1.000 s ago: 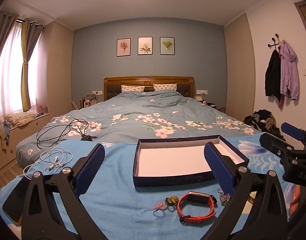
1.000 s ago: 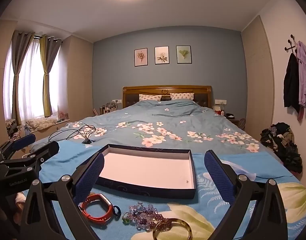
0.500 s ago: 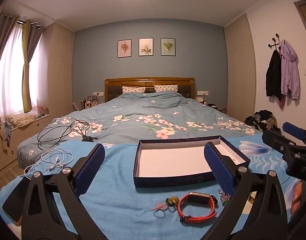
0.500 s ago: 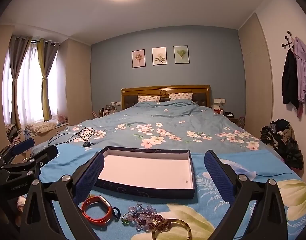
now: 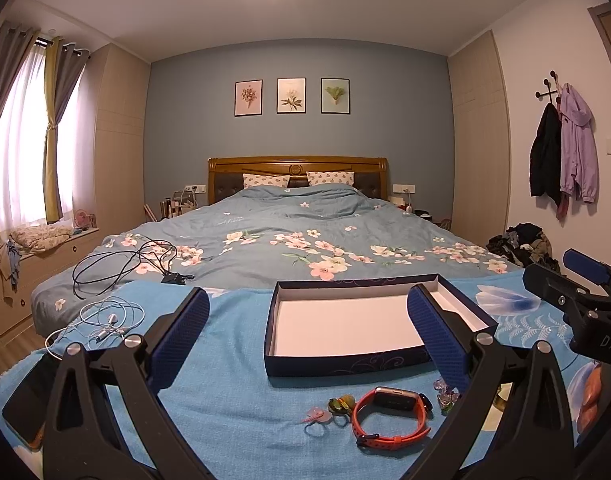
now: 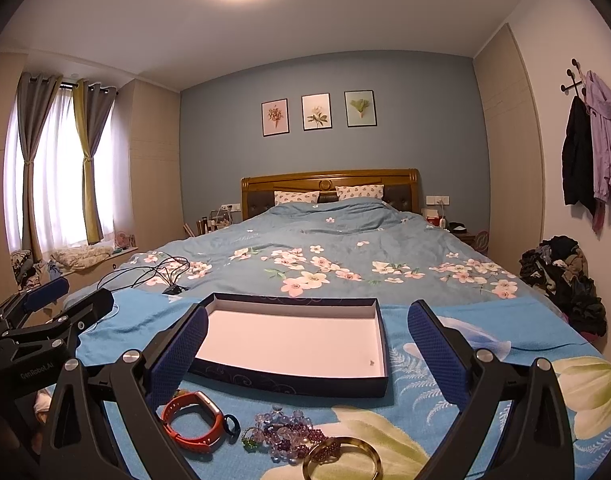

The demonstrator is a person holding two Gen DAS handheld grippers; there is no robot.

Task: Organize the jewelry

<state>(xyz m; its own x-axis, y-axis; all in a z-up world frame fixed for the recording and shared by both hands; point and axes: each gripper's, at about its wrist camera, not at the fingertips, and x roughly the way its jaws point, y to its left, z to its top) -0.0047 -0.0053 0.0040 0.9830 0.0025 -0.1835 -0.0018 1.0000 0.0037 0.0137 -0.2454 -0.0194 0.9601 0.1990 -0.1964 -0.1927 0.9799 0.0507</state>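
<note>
Two pieces of lettering can be read, both pale on black gripper bodies. In the right wrist view, the left gripper (image 6: 65,300) at the left edge carries "GenRobot.AI" along its side. In the left wrist view, the right gripper (image 5: 561,268) at the right edge shows "DAS", cut off by the picture's border, so the rest of the word cannot be told. The box (image 6: 289,384) has only swirl ornament on its wall, no letters. The three wall prints (image 5: 291,96) show plants; any captions on them are too small to read.
</note>
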